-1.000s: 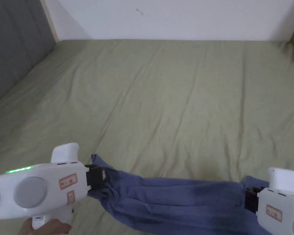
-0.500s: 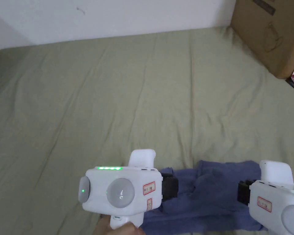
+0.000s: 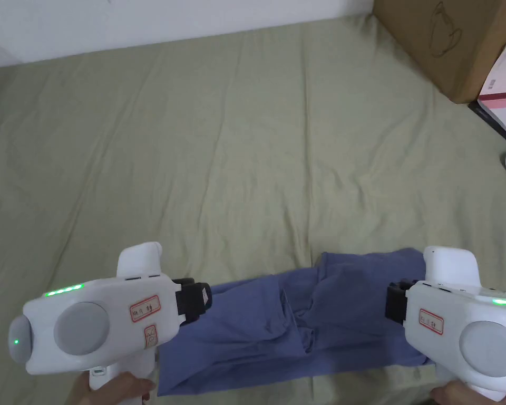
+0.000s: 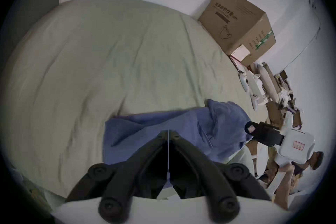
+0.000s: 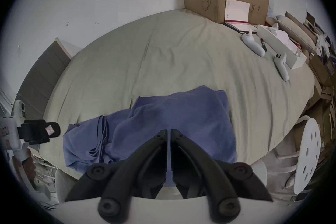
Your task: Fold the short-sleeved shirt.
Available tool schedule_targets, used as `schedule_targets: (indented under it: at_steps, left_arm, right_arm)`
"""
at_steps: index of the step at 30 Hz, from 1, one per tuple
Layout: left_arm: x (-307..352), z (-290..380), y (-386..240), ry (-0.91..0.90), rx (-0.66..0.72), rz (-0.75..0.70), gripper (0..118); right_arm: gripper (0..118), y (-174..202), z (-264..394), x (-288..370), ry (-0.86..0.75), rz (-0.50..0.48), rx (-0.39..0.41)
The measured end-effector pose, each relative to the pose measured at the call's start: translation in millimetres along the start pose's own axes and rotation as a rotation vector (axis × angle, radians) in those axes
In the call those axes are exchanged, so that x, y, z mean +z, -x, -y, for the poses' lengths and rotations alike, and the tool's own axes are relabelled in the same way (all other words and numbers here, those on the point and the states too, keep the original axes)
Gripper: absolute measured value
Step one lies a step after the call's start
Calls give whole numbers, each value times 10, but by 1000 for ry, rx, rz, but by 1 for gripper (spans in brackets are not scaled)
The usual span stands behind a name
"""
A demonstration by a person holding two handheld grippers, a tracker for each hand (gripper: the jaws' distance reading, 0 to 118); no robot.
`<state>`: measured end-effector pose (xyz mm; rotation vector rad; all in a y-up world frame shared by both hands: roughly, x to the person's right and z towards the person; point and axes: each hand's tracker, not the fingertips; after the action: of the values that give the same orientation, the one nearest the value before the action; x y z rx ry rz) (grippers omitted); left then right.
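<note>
- The shirt (image 3: 299, 327) is blue and lies rumpled on the bed (image 3: 246, 158), down at the 6 o'clock edge nearest the person. It's folded over itself, with a thicker wad toward 3 o'clock and a flatter flap running out toward 9.
- The left gripper (image 3: 207, 299) sits at the shirt's 9 o'clock end, nose pointing toward 3. Its jaws are pressed almost together, with just a thin slit between them. In the right gripper view its tip looks just clear of the cloth, with a strip of sheet showing between the two. I can't tell if any fabric is caught in it.
- The right gripper (image 3: 388, 308) is at the shirt's 3 o'clock end, pointing back toward 9. Same deal here: the jaws are narrow, nearly closed, and blue shows through the slit. In the left gripper view its tip is right up against the bunched cloth, but honestly I can't tell whether it's pinching it.
- A left hand (image 3: 115, 387) and a right hand (image 3: 457, 394) peek in under the handles, at about 7 and 5 o'clock.
- The sheet is pale green and creased all over.
- A cardboard box (image 3: 441, 42) sits on the bed at about 1 o'clock, against the wall, with a pink-and-white book (image 3: 502, 87) leaning on it.
- Two white controllers (image 5: 253, 45) lie on the sheet near 2 o'clock, well apart from the shirt.
- A white stool (image 5: 307, 153) with holes in its seat stands off the bed around 4 o'clock.
</note>
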<state>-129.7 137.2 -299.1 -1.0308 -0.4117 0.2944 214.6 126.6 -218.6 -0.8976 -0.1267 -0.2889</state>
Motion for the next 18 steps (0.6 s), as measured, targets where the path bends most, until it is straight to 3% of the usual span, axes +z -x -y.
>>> schedule_targets:
  at_steps: [3,9,18]
  left_arm:
    - [-280,116,-34,81,48,79,0]
    - [-832,409,-453,217,-42,103,0]
    - [-886,417,-751,243,-164,103,0]
  right_arm:
    - [4,24,23,-39,9,-11,-3]
    - [4,-44,39,-69,24,-9,-15]
    - [4,-155,16,-57,19,12,-49]
